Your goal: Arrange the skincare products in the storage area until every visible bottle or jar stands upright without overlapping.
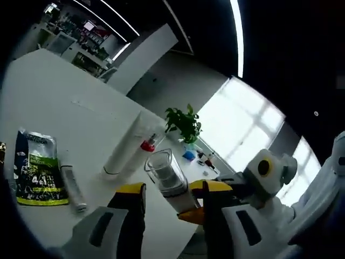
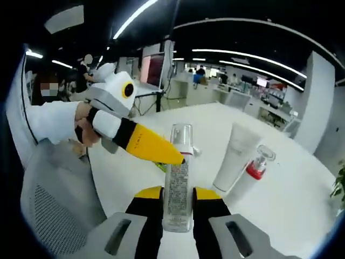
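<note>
Right gripper [image 2: 178, 202] clamped on clear bottle [image 2: 179, 181], upright over white table [image 2: 280, 183]. In left gripper view, same bottle [image 1: 168, 178] between left gripper [image 1: 172, 197] jaws; contact unclear, grip cannot tell. Left gripper view adds green sachet [image 1: 36, 170], small tube [image 1: 73, 188], plant [image 1: 184, 124]. Right gripper view adds chair [image 2: 56, 199], left gripper [image 2: 161, 154] touching bottle. White tube [image 2: 236, 156] and red-collared pump bottle [image 2: 253, 172] lying together.

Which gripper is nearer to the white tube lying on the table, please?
Hard to separate: both the left gripper and right gripper are at the clear bottle, beside the white tube.
</note>
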A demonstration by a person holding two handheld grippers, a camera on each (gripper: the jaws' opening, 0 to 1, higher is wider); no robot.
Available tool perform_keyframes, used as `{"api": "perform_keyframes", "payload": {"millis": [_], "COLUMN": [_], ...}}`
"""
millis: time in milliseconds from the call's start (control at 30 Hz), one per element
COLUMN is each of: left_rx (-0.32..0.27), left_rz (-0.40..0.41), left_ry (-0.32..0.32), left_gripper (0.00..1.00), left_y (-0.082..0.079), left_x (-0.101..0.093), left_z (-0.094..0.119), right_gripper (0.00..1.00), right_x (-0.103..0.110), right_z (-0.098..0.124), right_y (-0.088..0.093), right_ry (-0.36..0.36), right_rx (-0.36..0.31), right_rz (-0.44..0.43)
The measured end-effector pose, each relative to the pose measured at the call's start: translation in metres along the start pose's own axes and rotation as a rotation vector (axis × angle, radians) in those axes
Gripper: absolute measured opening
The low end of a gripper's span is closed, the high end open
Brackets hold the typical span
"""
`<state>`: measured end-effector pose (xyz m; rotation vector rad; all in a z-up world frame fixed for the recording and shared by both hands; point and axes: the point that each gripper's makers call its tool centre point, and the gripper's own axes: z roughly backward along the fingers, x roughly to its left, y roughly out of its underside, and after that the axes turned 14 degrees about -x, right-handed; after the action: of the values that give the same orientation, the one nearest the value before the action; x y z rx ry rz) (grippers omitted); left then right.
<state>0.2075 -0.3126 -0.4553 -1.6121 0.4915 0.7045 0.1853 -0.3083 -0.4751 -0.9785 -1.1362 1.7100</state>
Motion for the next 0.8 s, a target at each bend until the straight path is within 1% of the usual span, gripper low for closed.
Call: {"api": "perform_keyframes", "payload": {"millis": [67, 133, 200, 467, 600, 800], "left_rx": [-0.003, -0.017, -0.019, -0.025, -0.020, -0.026], "left_rz": [0.013, 0.046, 0.048, 0.067, 0.130, 0.124], "left_ry": [0.003, 0.010, 0.013, 0.022, 0.020, 0.032], "left_gripper": [0.29, 0.25, 0.22, 0.20, 0.18, 0.16], "left_y": [0.001, -0.001, -0.001, -0.006, -0.006, -0.006], "left_x": [-0.002, -0.005, -0.005, -0.002, -0.004, -0.012], "left_z": [-0.001, -0.002, -0.002, 0.000, 0.001, 0.001], "right_gripper": [0.12, 0.12, 0.12, 0.12, 0.13, 0.14], "right_x": [0.005, 0.008, 0.010, 0.009, 0.011, 0.013], "right_z": [-0.001, -0.001, -0.002, -0.003, -0.001, -0.002], "right_y": [-0.004, -0.006, -0.008, -0.010, -0.011, -0.012], "right_ry": [-0.013, -0.021, -0.020, -0.021, -0.032, -0.075], "right_rx": [-0.012, -0.017, -0.021, -0.028, -0.033, -0.047], "right_rz": [0.025, 0.053, 0.068, 0.082, 0.086, 0.060]}}
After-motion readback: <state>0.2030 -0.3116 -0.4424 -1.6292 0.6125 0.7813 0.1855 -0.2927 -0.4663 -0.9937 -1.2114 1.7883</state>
